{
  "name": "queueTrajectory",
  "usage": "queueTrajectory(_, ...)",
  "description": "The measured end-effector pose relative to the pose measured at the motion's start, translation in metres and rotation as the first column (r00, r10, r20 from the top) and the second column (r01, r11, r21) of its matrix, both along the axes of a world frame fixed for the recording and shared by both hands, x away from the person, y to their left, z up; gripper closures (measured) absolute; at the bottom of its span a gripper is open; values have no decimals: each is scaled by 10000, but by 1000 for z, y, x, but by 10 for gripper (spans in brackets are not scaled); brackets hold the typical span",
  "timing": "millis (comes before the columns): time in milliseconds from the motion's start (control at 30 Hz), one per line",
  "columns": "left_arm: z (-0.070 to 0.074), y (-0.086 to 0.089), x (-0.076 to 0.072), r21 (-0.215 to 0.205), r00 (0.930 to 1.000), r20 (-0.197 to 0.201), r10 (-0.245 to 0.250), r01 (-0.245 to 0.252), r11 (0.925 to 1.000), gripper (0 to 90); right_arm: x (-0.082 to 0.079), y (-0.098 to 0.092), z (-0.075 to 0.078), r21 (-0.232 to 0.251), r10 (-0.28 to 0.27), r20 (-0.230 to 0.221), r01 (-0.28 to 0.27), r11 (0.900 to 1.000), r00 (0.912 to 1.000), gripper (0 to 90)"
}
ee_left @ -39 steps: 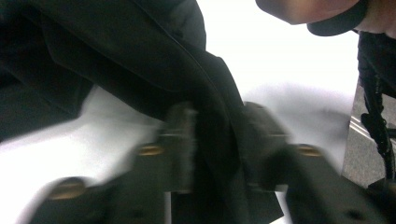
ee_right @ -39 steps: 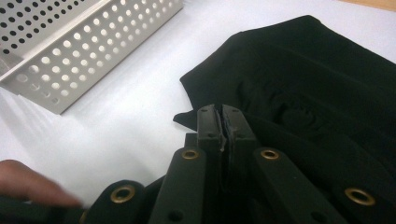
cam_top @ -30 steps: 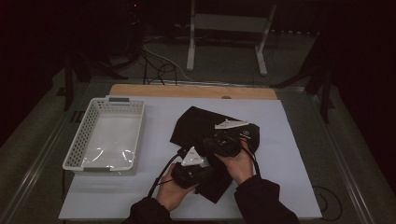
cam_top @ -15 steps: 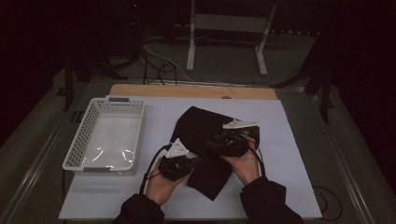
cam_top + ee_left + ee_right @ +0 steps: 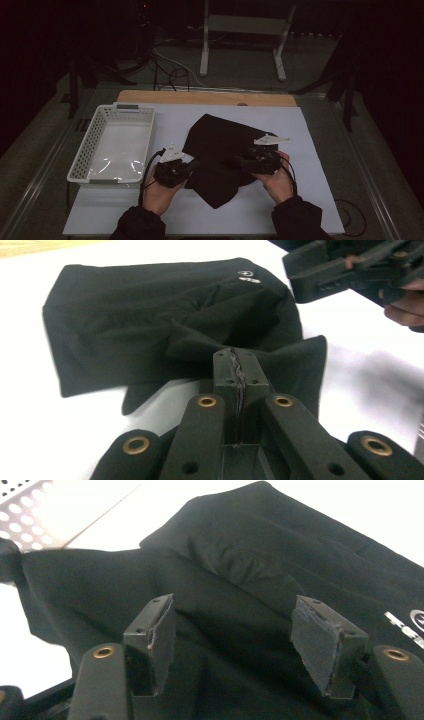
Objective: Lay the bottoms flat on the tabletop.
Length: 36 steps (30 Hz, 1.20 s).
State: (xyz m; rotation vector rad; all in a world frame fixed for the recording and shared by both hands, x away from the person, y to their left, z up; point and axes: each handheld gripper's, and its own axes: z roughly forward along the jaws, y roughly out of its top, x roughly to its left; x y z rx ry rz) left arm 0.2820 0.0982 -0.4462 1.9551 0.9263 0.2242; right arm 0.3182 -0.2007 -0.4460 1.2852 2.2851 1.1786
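- Left gripper (image 5: 192,165): fingers (image 5: 235,371) clamped tight on a fold of the black garment (image 5: 225,150) at its left edge.
- Right gripper (image 5: 239,162): fingers (image 5: 159,630) have just been opening, cloth below them, unpinched.
- Garment lies crumpled mid-desk (image 5: 310,150), beside the white basket (image 5: 111,145); soft, light, limp, so likely best pinched at edges or corners.

My left gripper (image 5: 192,166) has slid toward the lower left of the high view, away from the right one, dragging the pinched edge of the black cloth (image 5: 225,150) with it, so the cloth now stretches wider across the frame's middle. My right gripper (image 5: 239,162) has shifted slightly right; its jaws have just been opening and now stand apart above the cloth, nothing pressed between them.
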Motion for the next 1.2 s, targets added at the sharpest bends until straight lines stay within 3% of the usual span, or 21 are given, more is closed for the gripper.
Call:
queueTrajectory(400,-1,9,5,104,9962,8,876,-876,9961,900,-10,-28,-10,-254,-594,98,597,9979,9982,302)
queueTrajectory(833,-4,18,11,77,9806,189,1950,-1952,9807,900,-13,-48,-12,-356,-1059,159,1064,9937,9942,299)
queueTrajectory(1033,-4,20,12,33,9756,299,2176,-2178,9760,900,-14,-49,-13,-498,-1139,200,1147,9921,9933,299)
queueTrajectory(1200,-5,19,13,31,9761,255,2158,-2159,9764,900,-14,-49,-16,-758,-1207,224,1221,9896,9924,299)
